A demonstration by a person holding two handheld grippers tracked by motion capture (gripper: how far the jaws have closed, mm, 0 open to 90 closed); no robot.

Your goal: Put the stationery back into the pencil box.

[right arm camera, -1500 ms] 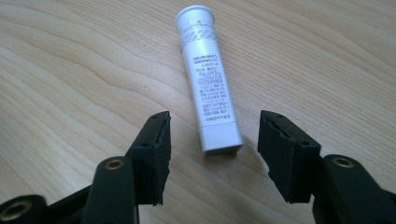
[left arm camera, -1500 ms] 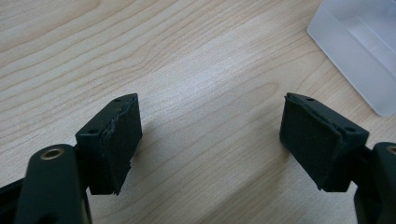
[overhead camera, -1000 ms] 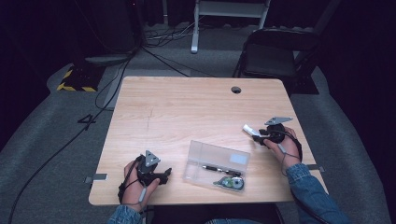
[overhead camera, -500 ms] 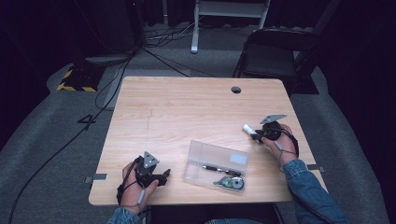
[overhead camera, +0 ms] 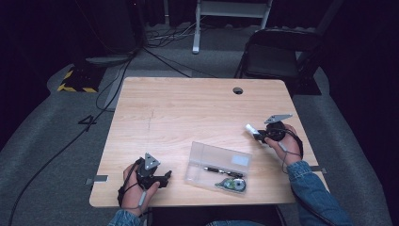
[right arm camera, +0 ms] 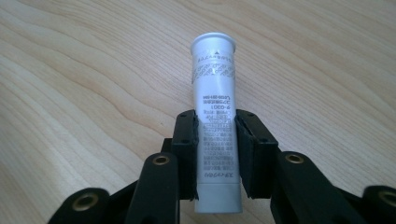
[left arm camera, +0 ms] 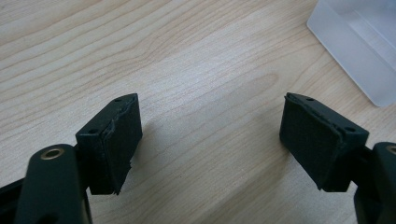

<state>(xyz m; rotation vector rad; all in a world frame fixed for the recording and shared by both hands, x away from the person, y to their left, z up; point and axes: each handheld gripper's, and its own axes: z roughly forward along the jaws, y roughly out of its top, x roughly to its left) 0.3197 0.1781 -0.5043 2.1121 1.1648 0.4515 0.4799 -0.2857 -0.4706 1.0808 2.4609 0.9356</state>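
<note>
Grey floor [overhead camera: 56,141] left of table carries a "4" [overhead camera: 88,122]. White tube [right arm camera: 215,116] has several lines of small print, seen upside down, too blurred to read w/ certainty. No other legible text.

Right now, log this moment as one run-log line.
right gripper: shut on white tube, just closed | left gripper: open, idle on table | clear case: open, pen inside

White printed tube [right arm camera: 215,126], capped, clamped lengthwise, seemingly just above table [right arm camera: 93,93]
</note>
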